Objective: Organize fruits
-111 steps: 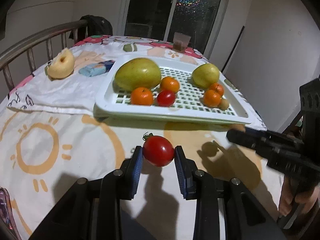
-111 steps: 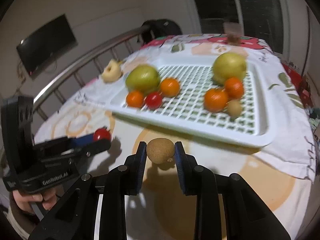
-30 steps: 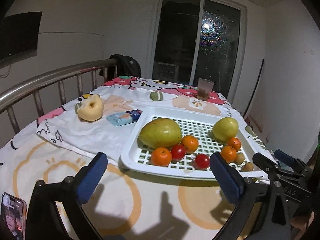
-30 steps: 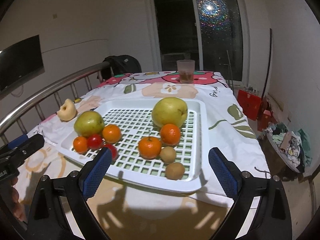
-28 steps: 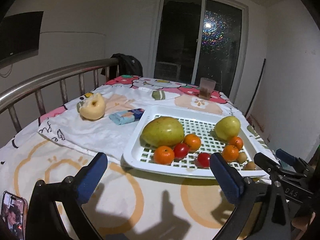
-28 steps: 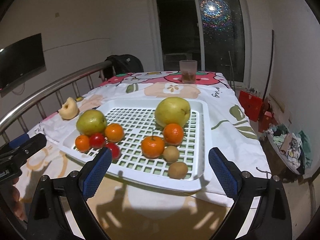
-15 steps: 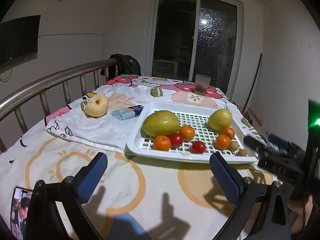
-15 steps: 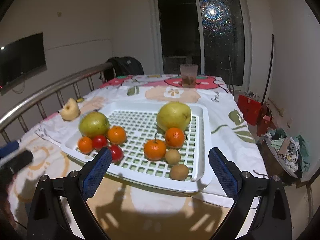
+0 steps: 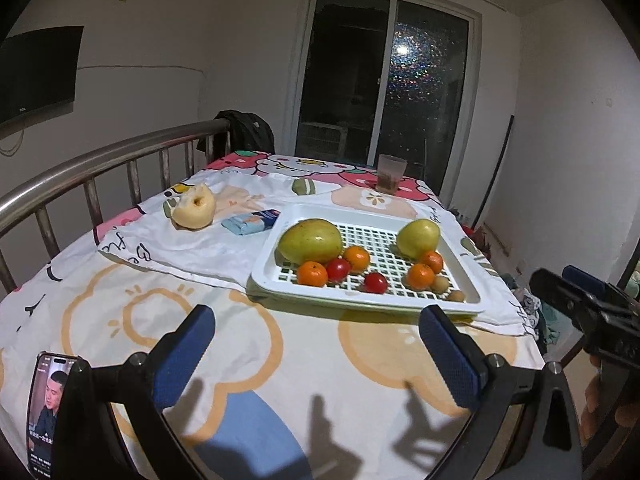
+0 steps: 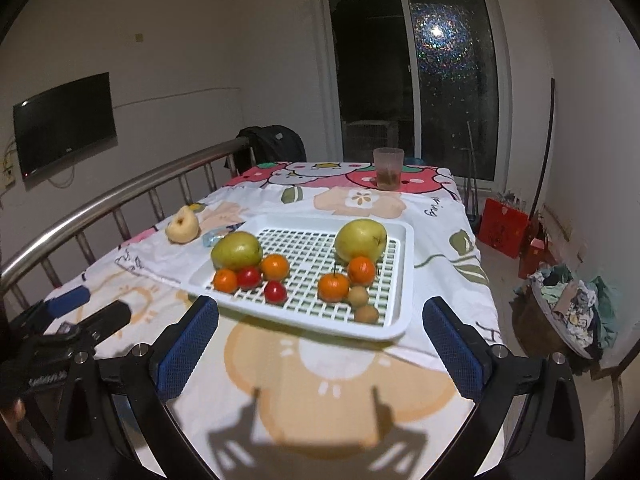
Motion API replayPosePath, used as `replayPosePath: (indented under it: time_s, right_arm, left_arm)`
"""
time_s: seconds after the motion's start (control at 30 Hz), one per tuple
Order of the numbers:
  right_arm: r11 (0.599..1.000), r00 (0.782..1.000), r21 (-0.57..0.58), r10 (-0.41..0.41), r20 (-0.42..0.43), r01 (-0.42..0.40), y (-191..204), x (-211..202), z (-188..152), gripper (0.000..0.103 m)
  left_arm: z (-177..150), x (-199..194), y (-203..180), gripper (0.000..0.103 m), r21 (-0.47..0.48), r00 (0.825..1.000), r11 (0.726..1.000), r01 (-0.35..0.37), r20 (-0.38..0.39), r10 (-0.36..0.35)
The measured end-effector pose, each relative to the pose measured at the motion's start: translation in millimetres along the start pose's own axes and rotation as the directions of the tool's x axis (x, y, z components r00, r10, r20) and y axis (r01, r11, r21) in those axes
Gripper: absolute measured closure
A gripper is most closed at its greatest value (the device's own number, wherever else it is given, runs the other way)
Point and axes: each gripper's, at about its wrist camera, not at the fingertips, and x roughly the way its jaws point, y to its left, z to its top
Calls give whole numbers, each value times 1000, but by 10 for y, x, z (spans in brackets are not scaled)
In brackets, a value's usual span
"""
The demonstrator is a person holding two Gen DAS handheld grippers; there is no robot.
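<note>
On the white slotted tray (image 10: 402, 280) all the loose fruit now lies together, and this is the main change: some seconds ago I held a red tomato in my left fingers and a small brown fruit in my right fingers above the cloth, and now both are in the tray. On its left part I see the big green-yellow fruit (image 10: 236, 250) with two oranges (image 10: 274, 267) and the two tomatoes (image 10: 275, 291) close in front of it. On the right part sits the yellow pear (image 10: 361, 239), then two more oranges (image 10: 333, 287), and the two brown fruits (image 10: 366, 313) near the front rim, just beside each other. My left gripper (image 9: 320, 354) is spread wide and holds nothing, and my right gripper (image 10: 320, 350) is also spread wide and empty. Both have pulled back from the tray and now stand apart from it, above the printed tablecloth (image 9: 224, 344), where only their shadows fall. I judge that the sorting is finished or nearly finished, because no whole fruit remains on the cloth. Outside the tray, to its left, lies a bitten pale fruit (image 9: 194, 211) and a small blue packet (image 9: 251, 222), which I think are not part of my work. Farther back stands a plastic cup (image 10: 387, 168), and a phone (image 9: 50, 412) lies at the near left edge.
</note>
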Motion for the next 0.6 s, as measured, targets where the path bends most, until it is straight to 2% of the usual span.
replayPosePath:
  time_s: [0.23, 0.6]
  right_arm:
    - [1000, 999, 13, 22, -23, -22, 3, -113, -247, 0]
    - [1000, 990, -12, 14, -140, -16, 111, 19, -617, 0]
  left_arm:
    - [-157, -2, -152, 0, 56, 999, 998, 16, -40, -14]
    - [-462, 190, -266, 0, 99, 986, 995, 22, -166, -5]
